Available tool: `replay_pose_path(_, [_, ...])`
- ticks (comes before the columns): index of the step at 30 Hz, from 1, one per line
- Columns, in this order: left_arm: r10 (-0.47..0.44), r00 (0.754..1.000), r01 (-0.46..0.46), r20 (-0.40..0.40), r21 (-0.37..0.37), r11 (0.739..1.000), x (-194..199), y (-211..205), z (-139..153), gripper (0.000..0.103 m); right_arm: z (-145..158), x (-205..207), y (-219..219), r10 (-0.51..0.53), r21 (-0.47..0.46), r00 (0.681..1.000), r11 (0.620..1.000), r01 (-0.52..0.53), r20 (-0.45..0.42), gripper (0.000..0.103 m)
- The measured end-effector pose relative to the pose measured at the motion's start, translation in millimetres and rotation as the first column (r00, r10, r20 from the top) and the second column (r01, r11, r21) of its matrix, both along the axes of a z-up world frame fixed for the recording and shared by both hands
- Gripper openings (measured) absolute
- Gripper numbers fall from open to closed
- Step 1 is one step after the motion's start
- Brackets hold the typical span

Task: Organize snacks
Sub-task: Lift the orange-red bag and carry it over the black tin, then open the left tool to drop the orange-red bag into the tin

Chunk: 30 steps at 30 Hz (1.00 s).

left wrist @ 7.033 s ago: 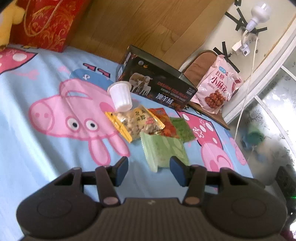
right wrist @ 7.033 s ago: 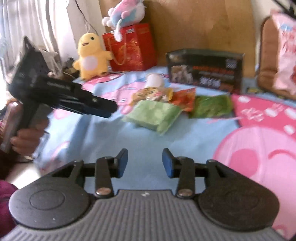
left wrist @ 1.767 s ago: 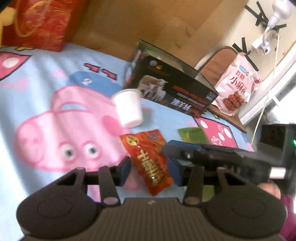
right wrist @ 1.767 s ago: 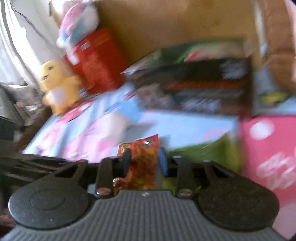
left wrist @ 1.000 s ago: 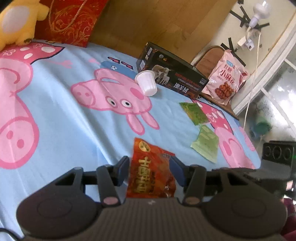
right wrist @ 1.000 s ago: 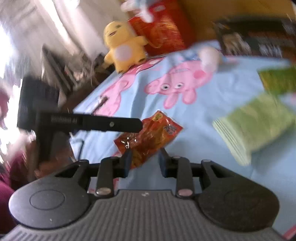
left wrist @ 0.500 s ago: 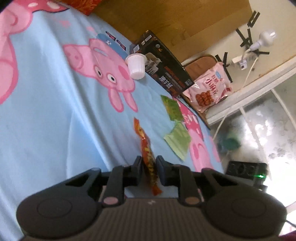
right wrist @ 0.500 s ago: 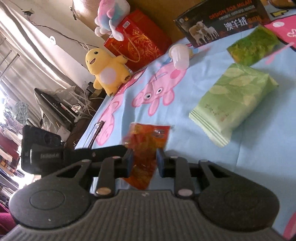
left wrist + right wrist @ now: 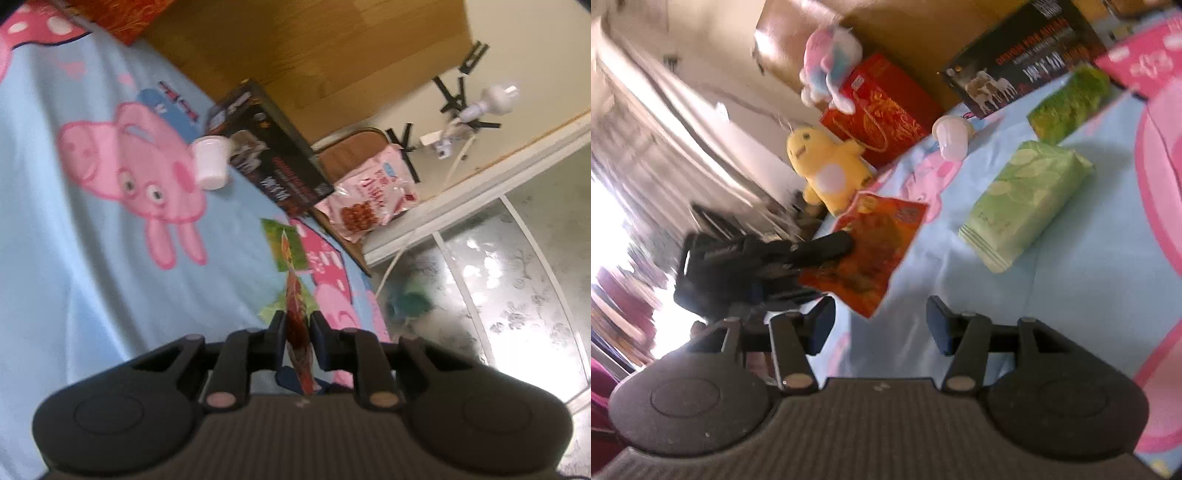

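Observation:
My left gripper (image 9: 297,326) is shut on an orange-red snack packet (image 9: 295,317), seen edge-on between its pads and held above the blue pig-print sheet (image 9: 74,266). In the right wrist view the same packet (image 9: 882,243) hangs flat from the left gripper (image 9: 846,242). My right gripper (image 9: 881,321) is opening; the packet's lower corner hangs just beyond its fingers, and the pads do not touch it. A light green packet (image 9: 1027,206), a dark green packet (image 9: 1071,103) and a white cup (image 9: 951,136) lie on the sheet.
A black box (image 9: 266,155) stands at the back by the wooden headboard, with a pink snack bag (image 9: 369,199) on a chair beyond it. A red gift bag (image 9: 882,118), a yellow plush (image 9: 823,166) and a pastel plush (image 9: 831,62) sit at the far left.
The right gripper's jaws have spread wide and no longer pinch the orange-red packet. The left gripper keeps hold of it and has rolled and turned, so the packet now stands edge-on.

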<state>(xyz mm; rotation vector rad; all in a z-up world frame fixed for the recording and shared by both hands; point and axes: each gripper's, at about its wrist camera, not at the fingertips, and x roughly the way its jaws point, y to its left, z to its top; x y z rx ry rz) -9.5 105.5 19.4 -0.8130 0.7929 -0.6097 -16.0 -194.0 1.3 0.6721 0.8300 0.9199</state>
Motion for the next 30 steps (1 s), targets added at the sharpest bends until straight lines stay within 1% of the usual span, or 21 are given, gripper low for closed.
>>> replay_pose_path(2, [-0.017,1.0,0.017,0.006,0.011,1.0,2,-6,4,0.015,-1,4,-3,0.007,0.069,1.0,0.998,-0.006,-0.023,0.058])
replay_pose_path(4, [-0.037,0.999,0.037,0.011,0.016,0.999,6,-14,6,0.015,1,8,-3,0.032,0.112,0.999,0.993,-0.028,-0.029,0.054])
replay_pose_path(5, [-0.038,0.999,0.037,0.019,0.033,0.999,8,-18,8,0.015,3,8,-2,0.039,0.116,0.999,0.993,-0.037,-0.021,0.038])
replay_pose_path(6, [-0.041,0.999,0.039,0.028,0.061,0.997,12,-21,12,0.015,5,8,-2,0.034,0.101,0.999,0.994,-0.033,-0.007,0.029])
replay_pose_path(7, [-0.049,0.998,0.046,0.033,0.08,0.996,16,-24,15,0.016,8,8,-1,0.019,0.076,1.0,0.997,-0.02,0.013,0.023])
replay_pose_path(8, [-0.055,0.998,0.051,0.04,0.098,0.994,20,-28,19,0.016,11,8,-3,0.006,0.069,0.999,0.998,-0.008,0.034,0.02])
replay_pose_path(11, [-0.081,0.993,0.065,0.083,0.175,0.982,36,-44,34,0.016,21,12,-12,-0.038,0.058,0.996,0.998,0.033,0.08,0.014])
replay_pose_path(16, [-0.139,0.973,0.079,0.184,0.299,0.951,79,-74,67,0.019,43,35,-24,-0.107,0.01,0.977,0.994,0.107,0.182,0.014])
replay_pose_path(18, [-0.141,0.965,0.056,0.223,0.348,0.936,103,-85,79,0.021,54,53,-30,-0.133,-0.002,0.969,0.991,0.137,0.206,0.014])
replay_pose_path(21, [-0.12,0.96,0.012,0.254,0.388,0.921,142,-93,89,0.023,72,87,-34,-0.153,-0.057,0.948,0.983,0.175,0.279,0.014])
replay_pose_path(22, [-0.109,0.959,-0.006,0.262,0.403,0.915,154,-95,91,0.025,74,97,-36,-0.151,-0.074,0.944,0.981,0.18,0.294,0.014])
replay_pose_path(24, [-0.081,0.954,-0.061,0.288,0.452,0.89,178,-99,94,0.03,80,124,-32,-0.156,-0.11,0.936,0.974,0.199,0.316,0.014])
replay_pose_path(26, [-0.045,0.948,-0.13,0.316,0.51,0.851,201,-104,96,0.035,84,153,-25,-0.161,-0.137,0.928,0.966,0.217,0.336,0.014])
replay_pose_path(27, [-0.033,0.945,-0.161,0.326,0.55,0.82,213,-107,94,0.038,85,164,-22,-0.161,-0.149,0.924,0.963,0.223,0.346,0.015])
replay_pose_path(28, [-0.026,0.945,-0.181,0.325,0.59,0.787,223,-111,91,0.043,85,179,-16,-0.158,-0.172,0.922,0.958,0.23,0.353,0.015])
replay_pose_path(30, [-0.005,0.953,-0.208,0.304,0.665,0.717,238,-116,82,0.044,82,199,-5,-0.156,-0.239,0.915,0.937,0.257,0.372,0.018])
